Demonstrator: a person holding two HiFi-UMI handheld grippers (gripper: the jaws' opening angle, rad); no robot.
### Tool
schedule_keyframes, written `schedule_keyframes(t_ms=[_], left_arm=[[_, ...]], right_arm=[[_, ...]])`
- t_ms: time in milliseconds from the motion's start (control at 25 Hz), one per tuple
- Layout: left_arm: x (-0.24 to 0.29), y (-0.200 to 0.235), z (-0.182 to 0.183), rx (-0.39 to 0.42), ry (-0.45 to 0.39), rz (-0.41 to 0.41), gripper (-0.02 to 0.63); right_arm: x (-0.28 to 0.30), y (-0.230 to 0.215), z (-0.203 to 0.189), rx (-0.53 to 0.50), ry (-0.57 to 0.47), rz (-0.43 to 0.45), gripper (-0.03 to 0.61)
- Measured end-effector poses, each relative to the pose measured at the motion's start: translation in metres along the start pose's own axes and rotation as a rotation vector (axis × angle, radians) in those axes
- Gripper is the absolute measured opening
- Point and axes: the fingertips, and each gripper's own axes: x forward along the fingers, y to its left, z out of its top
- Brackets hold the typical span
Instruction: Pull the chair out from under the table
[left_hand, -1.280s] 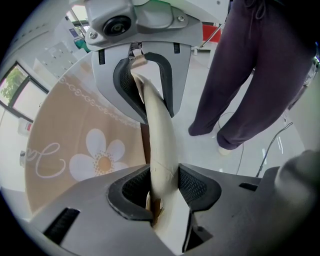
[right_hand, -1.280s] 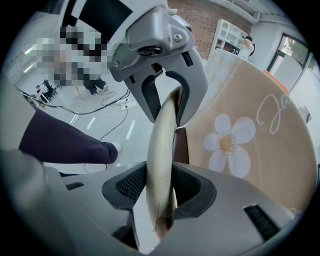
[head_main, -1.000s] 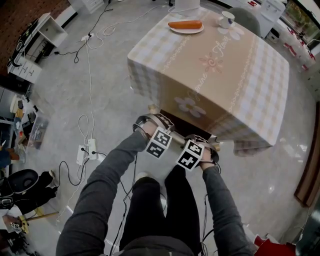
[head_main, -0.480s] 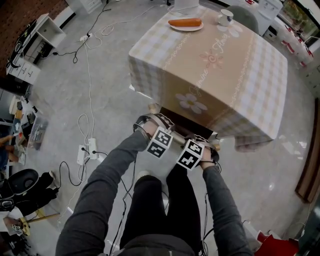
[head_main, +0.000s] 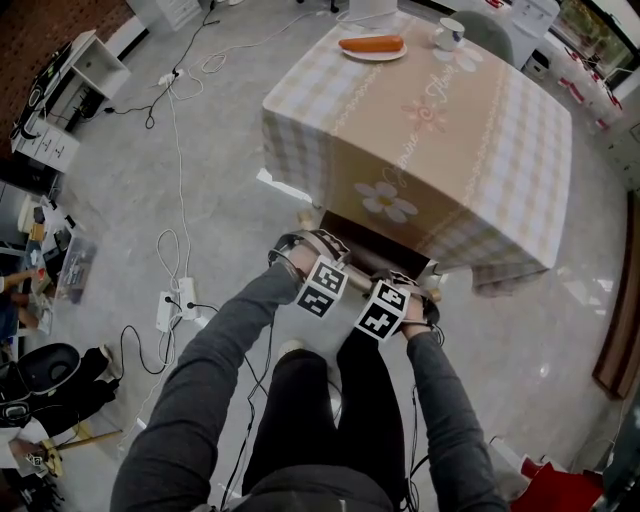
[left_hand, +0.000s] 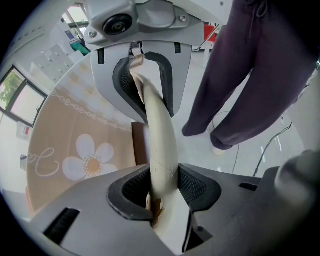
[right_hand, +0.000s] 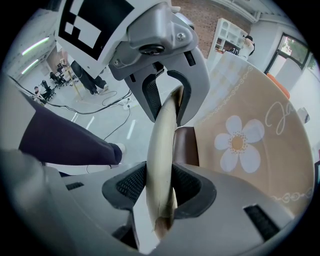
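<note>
On my feed the wearer has long grey sleeves (head_main: 215, 350), dark trousers (head_main: 320, 410) and a pale shoe (head_main: 290, 350). The left gripper (left_hand: 156, 145) and right gripper (right_hand: 165, 145) share pale grey moulded shells, black textured pads (left_hand: 131, 189), silver screws (right_hand: 179, 36), a round black-centred boss (left_hand: 116, 23) up top, and black-and-white marker cubes (head_main: 322, 287); thin black cables (head_main: 270, 340) trail off them
</note>
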Motion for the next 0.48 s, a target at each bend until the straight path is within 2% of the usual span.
schedule_keyframes(t_ms=[480], left_arm=[[-0.005,-0.025,0.005,0.012,0.002,-0.004,0.160]], right_arm=[[0.000,0.026,0.006,0.010,0.011,-0.004,0.155]])
